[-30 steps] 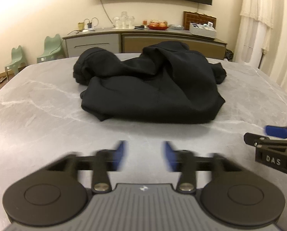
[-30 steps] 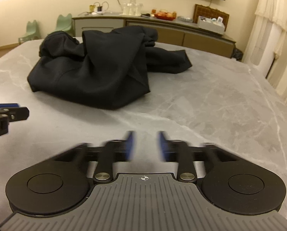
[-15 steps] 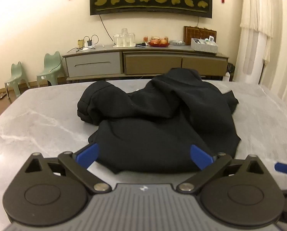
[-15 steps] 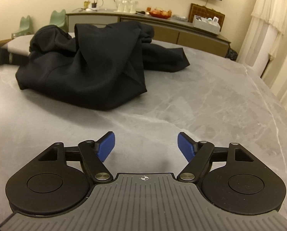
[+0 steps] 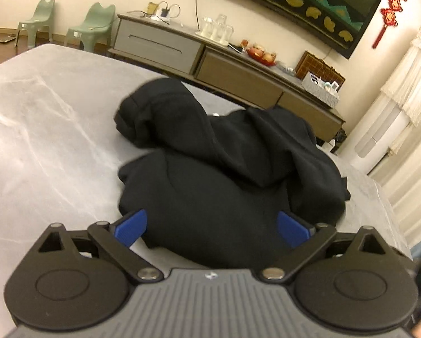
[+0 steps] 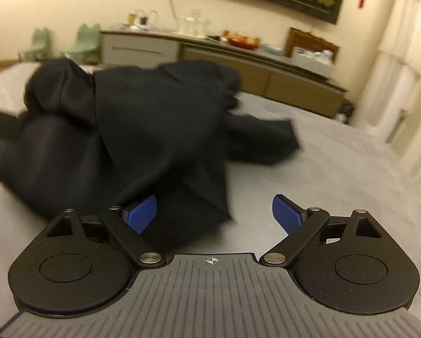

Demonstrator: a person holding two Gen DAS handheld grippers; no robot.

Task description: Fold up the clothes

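Your left gripper [image 5: 211, 226], blue pads spread wide and holding nothing, hangs over the near hem of the crumpled black fabric garment [image 5: 224, 169]; whether the pads brush the cloth cannot be told. Your right gripper [image 6: 214, 214], equally wide and empty, straddles the garment's near corner, its left pad [image 6: 141, 214] over the cloth, the other over bare tabletop. The garment lies bunched in loose, uneven folds at the middle of the grey marble-patterned table [image 5: 41, 129], one limb trailing toward the far side. It looks soft, limp and fairly thick, likely to sag and slide on the smooth top; pinch a hem edge or corner, not the heaped middle.
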